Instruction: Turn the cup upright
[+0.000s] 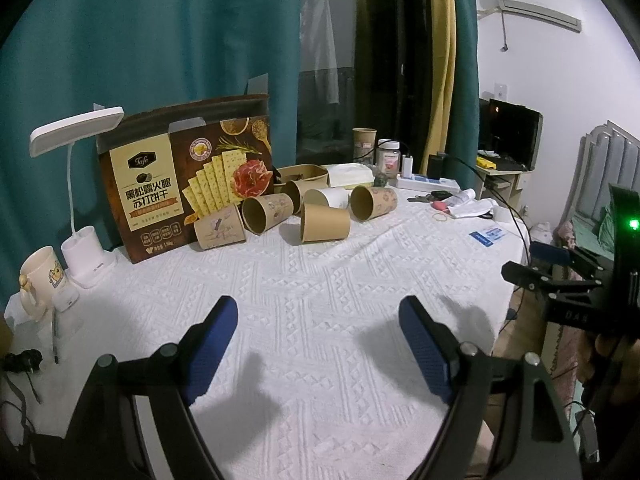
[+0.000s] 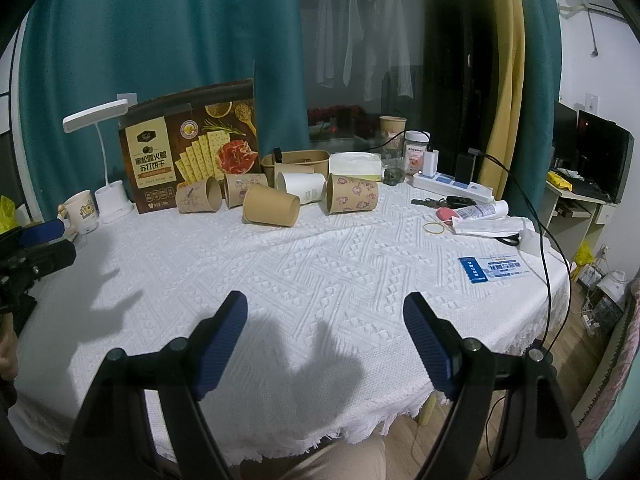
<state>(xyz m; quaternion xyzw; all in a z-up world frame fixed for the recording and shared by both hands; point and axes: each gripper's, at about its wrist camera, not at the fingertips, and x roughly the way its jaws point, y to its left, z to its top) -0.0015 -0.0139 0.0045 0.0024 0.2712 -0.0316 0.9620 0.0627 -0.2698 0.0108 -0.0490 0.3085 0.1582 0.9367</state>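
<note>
Several paper cups lie on their sides in a cluster at the far middle of the counter (image 2: 320, 264), in front of the cracker box. Nearest the grippers is a plain brown cup (image 2: 271, 210), mouth turned toward the right in the right wrist view; beside it lie a white cup (image 2: 302, 187), a patterned cup (image 2: 352, 199) and two more printed cups (image 2: 199, 198) toward the box. None of these stands upright. One further cup (image 2: 393, 131) stands upright at the back, near the window.

Judged step: approach not yet begun — no cup is touched. The left hand-held gripper (image 1: 316, 340) hovers over bare cloth with its blue pads wide apart and nothing between them; the right hand-held gripper (image 2: 326, 338) is likewise spread and empty, well short of the cluster.

Next move, as judged: advance one gripper to the plain brown cup, close lightly across its wall — thin paper will crush under pressure — then rotate it so the mouth faces up. Neighbouring cups touch or nearly touch and may roll.

Writing: the cracker box (image 1: 188, 176) carries "Tafe", Chinese characters, and what looks like "1.18kg". A blue-and-white card (image 2: 494, 269) bears Chinese print too small to read. The jar (image 2: 416, 152) label is illegible.
</note>
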